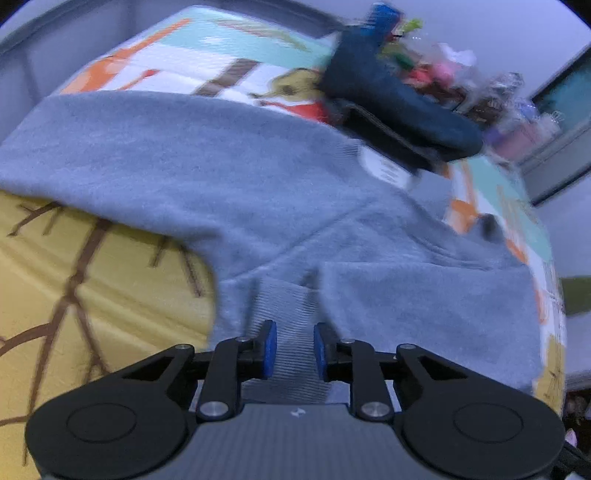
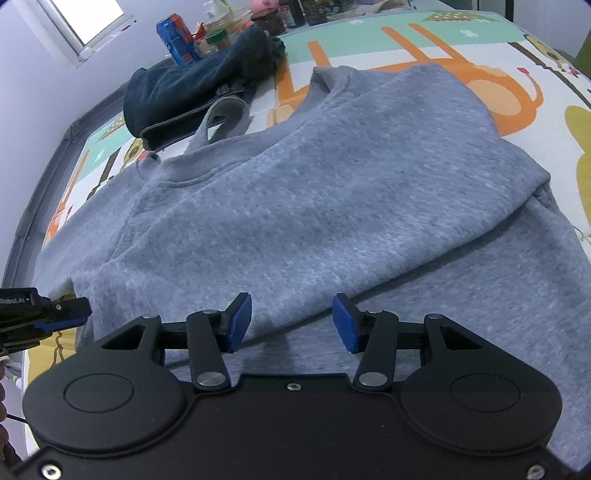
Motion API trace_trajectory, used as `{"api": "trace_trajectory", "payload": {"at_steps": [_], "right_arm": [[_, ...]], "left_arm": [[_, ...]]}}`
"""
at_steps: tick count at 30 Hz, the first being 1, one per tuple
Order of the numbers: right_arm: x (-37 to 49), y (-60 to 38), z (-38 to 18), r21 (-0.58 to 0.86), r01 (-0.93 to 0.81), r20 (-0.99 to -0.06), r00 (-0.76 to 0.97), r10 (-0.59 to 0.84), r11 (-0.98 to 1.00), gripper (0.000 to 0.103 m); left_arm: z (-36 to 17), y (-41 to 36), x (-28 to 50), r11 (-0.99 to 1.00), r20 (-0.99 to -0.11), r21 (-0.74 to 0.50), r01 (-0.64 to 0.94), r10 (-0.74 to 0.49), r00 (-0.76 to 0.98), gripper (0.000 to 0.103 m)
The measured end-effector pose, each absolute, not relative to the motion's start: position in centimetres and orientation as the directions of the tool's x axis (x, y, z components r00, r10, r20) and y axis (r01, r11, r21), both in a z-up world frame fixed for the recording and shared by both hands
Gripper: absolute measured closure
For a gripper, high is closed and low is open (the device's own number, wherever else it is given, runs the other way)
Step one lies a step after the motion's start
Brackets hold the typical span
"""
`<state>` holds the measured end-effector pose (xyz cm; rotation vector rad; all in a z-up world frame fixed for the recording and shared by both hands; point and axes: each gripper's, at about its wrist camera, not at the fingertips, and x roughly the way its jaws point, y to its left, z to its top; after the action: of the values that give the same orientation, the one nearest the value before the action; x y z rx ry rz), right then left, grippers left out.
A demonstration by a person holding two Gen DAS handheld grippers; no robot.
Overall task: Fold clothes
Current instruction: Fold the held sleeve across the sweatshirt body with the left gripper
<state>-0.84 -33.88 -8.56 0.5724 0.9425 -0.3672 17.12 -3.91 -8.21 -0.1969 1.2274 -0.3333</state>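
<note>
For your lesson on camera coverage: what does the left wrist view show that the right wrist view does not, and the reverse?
Only the left wrist view shows the ribbed cuff between the left tool's pads and the white neck label. Only the right wrist view shows the folded-over sleeve edge, the window, and the left tool from the side. Both share the grey sweatshirt, the dark blue garment and the patterned mat.

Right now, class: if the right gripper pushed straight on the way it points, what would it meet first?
Most likely the grey sweatshirt. The right gripper points down at its folded edge, jaws apart, nothing between them. Depth is hard to judge, but only cloth lies ahead.
</note>
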Motion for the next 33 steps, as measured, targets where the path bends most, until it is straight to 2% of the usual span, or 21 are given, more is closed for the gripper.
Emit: {"api": "trace_trajectory", "payload": {"at_steps": [6,19,26,29,33], "right_arm": [[-1.2,-34.2,-8.6,0.299,0.542,-0.841,0.539,-0.052,0.785,0.056],[-1.0,-34.0,-8.3,0.293,0.541,-0.85,0.524,-0.044,0.788,0.056],[-1.3,-34.6,-8.3,0.285,0.561,-0.855,0.515,-0.058,0.778,0.056],[-1.5,-34.8,-8.2,0.283,0.565,-0.858,0.51,-0.058,0.775,0.056],[-1.8,-35.0,-8.1,0.279,0.565,-0.859,0.509,-0.062,0.776,0.056]], "left_arm": [[-8.1,-2.3,17.8,0.944,-0.896,-0.316,0.094,-0.33,0.298,0.077],[-9.6,-1.7,17.9,0.889,-0.868,-0.457,0.029,-0.453,0.206,0.074],[-9.0,-2.3,17.6,0.874,-0.851,-0.48,0.072,-0.484,0.204,0.074],[-10.3,-2.1,17.5,0.882,-0.867,-0.47,0.036,-0.469,0.169,0.074],[-11.5,-1.0,17.2,0.851,-0.844,-0.525,-0.028,-0.516,0.144,0.074]]}}
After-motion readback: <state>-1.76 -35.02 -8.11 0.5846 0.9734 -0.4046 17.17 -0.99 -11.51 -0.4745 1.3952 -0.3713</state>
